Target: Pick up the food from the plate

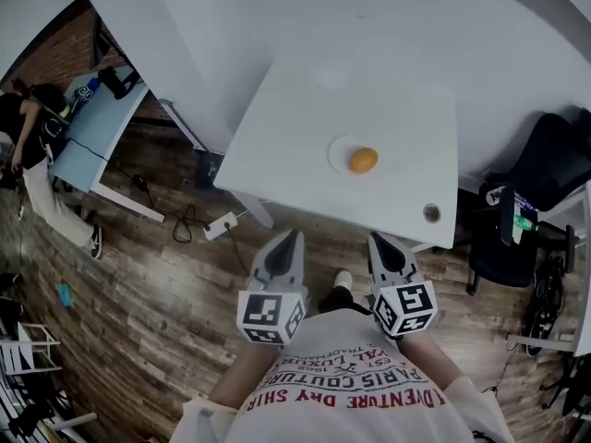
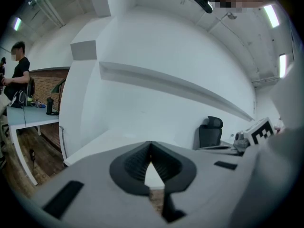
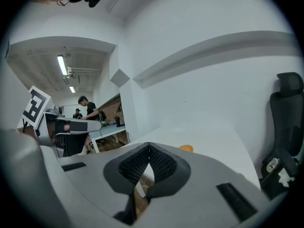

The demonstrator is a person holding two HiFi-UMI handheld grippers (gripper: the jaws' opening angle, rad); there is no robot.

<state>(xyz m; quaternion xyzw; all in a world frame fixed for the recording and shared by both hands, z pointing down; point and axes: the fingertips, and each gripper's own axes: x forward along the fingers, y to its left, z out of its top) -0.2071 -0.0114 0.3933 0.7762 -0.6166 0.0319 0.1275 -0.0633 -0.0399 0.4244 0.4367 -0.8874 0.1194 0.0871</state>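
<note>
An orange, round piece of food [image 1: 363,160] lies on a small white plate [image 1: 340,153] on the white table [image 1: 305,127]. Both grippers hang in front of the table's near edge, over the wooden floor and short of the plate. My left gripper [image 1: 294,236] is shut and holds nothing; its tips meet in the left gripper view [image 2: 150,144]. My right gripper [image 1: 379,239] is shut and empty too [image 3: 149,147]. In the right gripper view the food [image 3: 186,148] shows just past the jaws, on the table.
A small round grommet [image 1: 431,213] sits in the table's near right corner. A black office chair [image 1: 554,160] stands to the right. A power strip and cables [image 1: 220,226] lie on the floor at the left. A person [image 1: 28,127] sits at a blue desk far left.
</note>
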